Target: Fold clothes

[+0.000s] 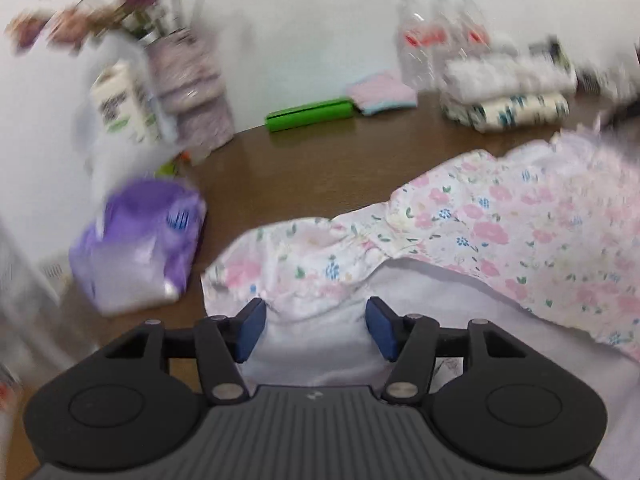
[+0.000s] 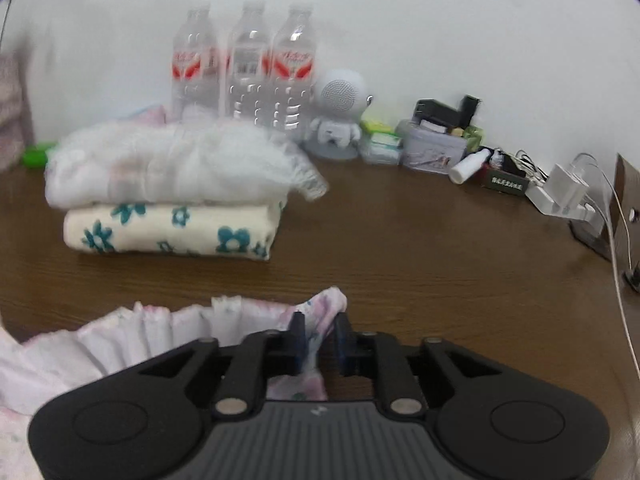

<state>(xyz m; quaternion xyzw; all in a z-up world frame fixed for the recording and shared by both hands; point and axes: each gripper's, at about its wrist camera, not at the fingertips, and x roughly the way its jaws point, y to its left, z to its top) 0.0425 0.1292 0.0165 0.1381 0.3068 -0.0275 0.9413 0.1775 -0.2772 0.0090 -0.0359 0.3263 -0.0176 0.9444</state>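
The left hand-held gripper (image 1: 316, 328) stands wide open over the floral garment (image 1: 500, 232) spread on the table (image 1: 320, 160); a purple pack (image 1: 136, 244) lies ahead to its left. The right hand-held gripper (image 2: 320, 344) is nearly closed, pinching the garment's ruffled hem. Ahead of it: two folded clothes (image 2: 172, 200) stacked and three water bottles (image 2: 244, 68), labels unreadable.

Counted on the worktop (image 2: 400, 248): three water bottles (image 2: 246, 68), two folded garments stacked (image 2: 168, 208), one floral garment (image 1: 500, 232), one robot-shaped speaker (image 2: 340, 116), one purple pack (image 1: 136, 248).
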